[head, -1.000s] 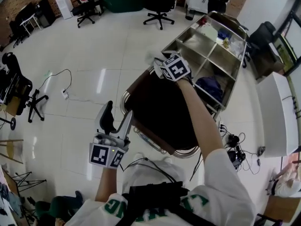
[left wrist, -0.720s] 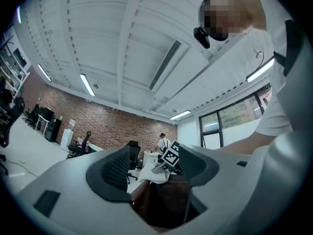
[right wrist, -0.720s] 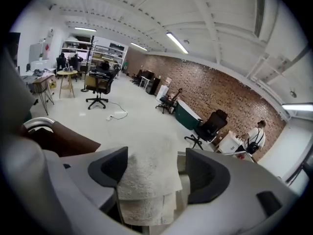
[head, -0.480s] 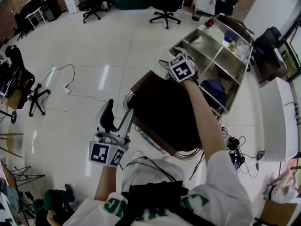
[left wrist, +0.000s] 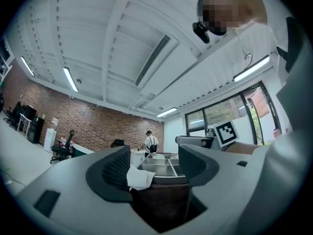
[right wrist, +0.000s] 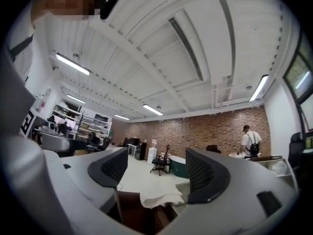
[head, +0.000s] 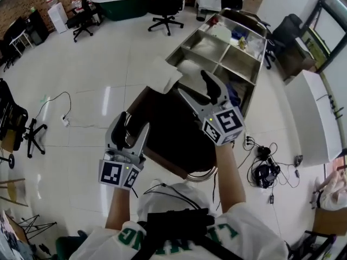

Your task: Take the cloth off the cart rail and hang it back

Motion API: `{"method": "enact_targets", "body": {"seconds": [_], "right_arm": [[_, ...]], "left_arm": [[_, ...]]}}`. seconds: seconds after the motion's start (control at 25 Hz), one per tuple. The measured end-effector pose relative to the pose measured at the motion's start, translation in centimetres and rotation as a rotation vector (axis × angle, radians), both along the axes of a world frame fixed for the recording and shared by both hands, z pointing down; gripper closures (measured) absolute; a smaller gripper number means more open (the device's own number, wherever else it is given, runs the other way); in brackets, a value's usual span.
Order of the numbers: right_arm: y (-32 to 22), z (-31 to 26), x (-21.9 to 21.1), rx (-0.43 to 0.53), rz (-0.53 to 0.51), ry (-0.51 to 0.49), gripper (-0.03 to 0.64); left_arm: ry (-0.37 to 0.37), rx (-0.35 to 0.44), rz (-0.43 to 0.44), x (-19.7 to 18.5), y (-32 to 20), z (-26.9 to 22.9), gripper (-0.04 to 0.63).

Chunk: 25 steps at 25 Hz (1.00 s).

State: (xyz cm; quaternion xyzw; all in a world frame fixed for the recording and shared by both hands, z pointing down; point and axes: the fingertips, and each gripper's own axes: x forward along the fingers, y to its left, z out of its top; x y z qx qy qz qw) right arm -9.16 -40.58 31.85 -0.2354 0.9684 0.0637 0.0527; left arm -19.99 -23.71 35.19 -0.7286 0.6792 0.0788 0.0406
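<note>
A white cloth (head: 162, 76) lies draped over the far left corner of the cart's dark brown top (head: 173, 129), by the steel compartments (head: 217, 53). It also shows low between the jaws in the left gripper view (left wrist: 139, 176) and the right gripper view (right wrist: 159, 196), well ahead of both. My right gripper (head: 191, 83) hovers over the dark top, just right of the cloth, open with nothing between its fingers (right wrist: 156, 168). My left gripper (head: 134, 122) is held at the cart's near left side, open and empty (left wrist: 154, 163). The chrome rail (head: 203, 176) curves round the near end.
The cart's steel bins hold small items and a blue bundle (head: 233, 97). Cables and a power strip (head: 263, 169) lie on the floor at the right, another cable (head: 57, 104) at the left. Office chairs (head: 162, 7) and a green tub (head: 116, 1) stand at the back. A white table (head: 314, 123) is on the right.
My right gripper has let go of the cloth at the cart's far end, opened, and drawn back toward me. The cloth now rests on the corner. The left gripper has barely moved.
</note>
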Motion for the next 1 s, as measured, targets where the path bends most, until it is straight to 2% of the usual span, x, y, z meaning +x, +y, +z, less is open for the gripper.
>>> {"method": "enact_targets", "body": {"seconds": [0.16, 0.28, 0.52, 1.0], "right_arm": [[1.4, -0.2, 7.1, 0.019, 0.187, -0.053, 0.224], [2.8, 0.6, 10.7, -0.014, 0.25, -0.078, 0.225], [5.4, 3.1, 13.9, -0.037, 0.294, -0.05, 0.229], [7.6, 4.1, 15.2, -0.022, 0.276, -0.03, 0.23]], "left_arm": [[-0.024, -0.008, 0.05, 2.5, -2.2, 0.0, 0.298], [-0.062, -0.013, 0.098, 5.1, -3.4, 0.1, 0.298], [-0.092, -0.036, 0.165, 8.8, -4.0, 1.0, 0.298], [-0.11, -0.054, 0.195, 11.8, -3.3, 1.5, 0.298]]}}
